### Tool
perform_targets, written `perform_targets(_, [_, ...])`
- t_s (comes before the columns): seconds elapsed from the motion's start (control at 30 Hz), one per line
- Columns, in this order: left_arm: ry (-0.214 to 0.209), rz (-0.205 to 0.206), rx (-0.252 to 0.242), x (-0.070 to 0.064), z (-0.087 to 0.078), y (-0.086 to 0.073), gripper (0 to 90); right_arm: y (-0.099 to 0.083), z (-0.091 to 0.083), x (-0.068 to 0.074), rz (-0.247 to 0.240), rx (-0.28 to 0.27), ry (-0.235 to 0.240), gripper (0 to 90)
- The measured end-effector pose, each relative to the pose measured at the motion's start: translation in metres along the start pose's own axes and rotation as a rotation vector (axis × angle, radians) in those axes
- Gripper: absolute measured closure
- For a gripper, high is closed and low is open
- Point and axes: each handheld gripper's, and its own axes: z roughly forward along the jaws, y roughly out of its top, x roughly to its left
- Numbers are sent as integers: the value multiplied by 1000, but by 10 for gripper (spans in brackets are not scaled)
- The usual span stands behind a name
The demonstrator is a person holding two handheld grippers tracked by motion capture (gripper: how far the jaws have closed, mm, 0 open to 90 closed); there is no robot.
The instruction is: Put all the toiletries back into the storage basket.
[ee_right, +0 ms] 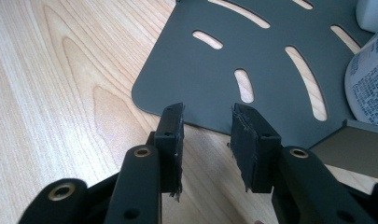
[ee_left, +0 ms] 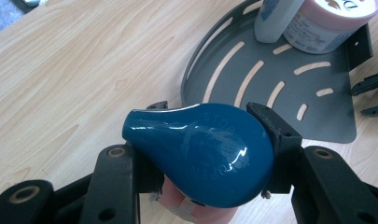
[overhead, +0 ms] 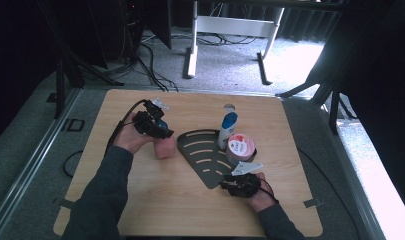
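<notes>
While left gripper (overhead: pixel 155 125) sat left of centre in high view, fingers (ee_left: pixel 275 128) clenched on blue cap (ee_left: pixel 203 154) of pink bottle (overhead: pixel 164 147), bottle stood upright on desk (overhead: pixel 140 200) just left of dark slotted tray (overhead: pixel 202 155). White-blue bottle (overhead: pixel 227 129) and pink-lidded jar (overhead: pixel 240 147) stood on tray's right side. Right gripper (overhead: pixel 240 184), lower right, fingers (ee_right: pixel 172 135) released, apart, holding nothing, near tray's corner.

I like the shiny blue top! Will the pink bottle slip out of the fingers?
It might. The blue cap looks glossy and rounded, so the left gripper could slide off. The pink bottle is probably light, and may tip if bumped.
</notes>
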Motion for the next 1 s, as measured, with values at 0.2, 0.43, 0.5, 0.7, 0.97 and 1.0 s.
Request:
perform_targets(0.2, [2, -4, -12, -4, -1, 3, 516, 0, 0, 0, 0, 0, 0, 643])
perform_targets(0.43, [-11, 3, -17, -9, -1, 9, 529, 0, 0, 0, -1, -1, 0, 643])
perform_targets(0.5, [-6, 7, -23, -11, -1, 11, 529, 0, 0, 0, -1, -1, 0, 643])
perform_targets(0.7, [0, 9, -32, -13, 0, 15, 530, 0, 0, 0, -2, -1, -1, 643])
perform_targets(0.97, [-11, 19, -37, -18, 2, 19, 530, 0, 0, 0, -2, -1, 0, 643])
perform_targets(1.0, [-11, 19, -39, -19, 2, 20, 530, 0, 0, 0, -2, -1, -1, 642])
